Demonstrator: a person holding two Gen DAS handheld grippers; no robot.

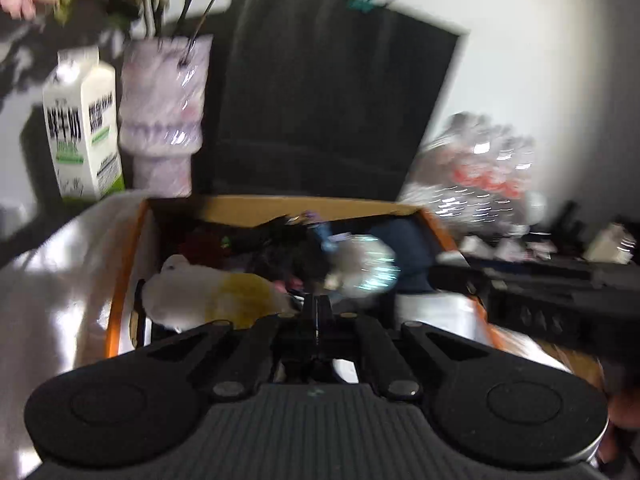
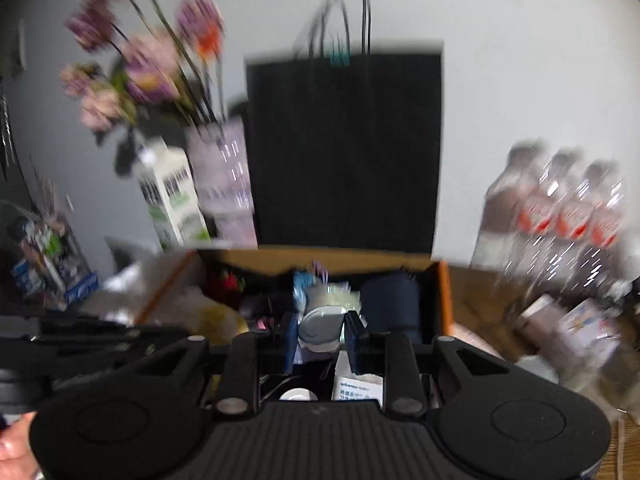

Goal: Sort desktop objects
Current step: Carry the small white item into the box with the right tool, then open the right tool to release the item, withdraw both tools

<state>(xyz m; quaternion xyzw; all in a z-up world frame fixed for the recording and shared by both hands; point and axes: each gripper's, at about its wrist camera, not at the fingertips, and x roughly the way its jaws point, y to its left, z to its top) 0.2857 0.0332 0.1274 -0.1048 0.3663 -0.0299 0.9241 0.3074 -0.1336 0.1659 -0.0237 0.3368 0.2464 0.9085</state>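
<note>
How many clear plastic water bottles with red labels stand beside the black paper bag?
3 clear plastic water bottles with red labels show, side by side right of the black paper bag: left, middle, right. Motion blur may hide more behind them.

Bag (image 2: 344, 152) behind box (image 2: 443, 296), carton (image 2: 172, 196) left — bottles (image 2: 560, 208) right

Milk carton (image 1: 82, 128) with large black "鲜牛奶", white packet (image 2: 357, 386) printed "winner", other print blurred
</note>
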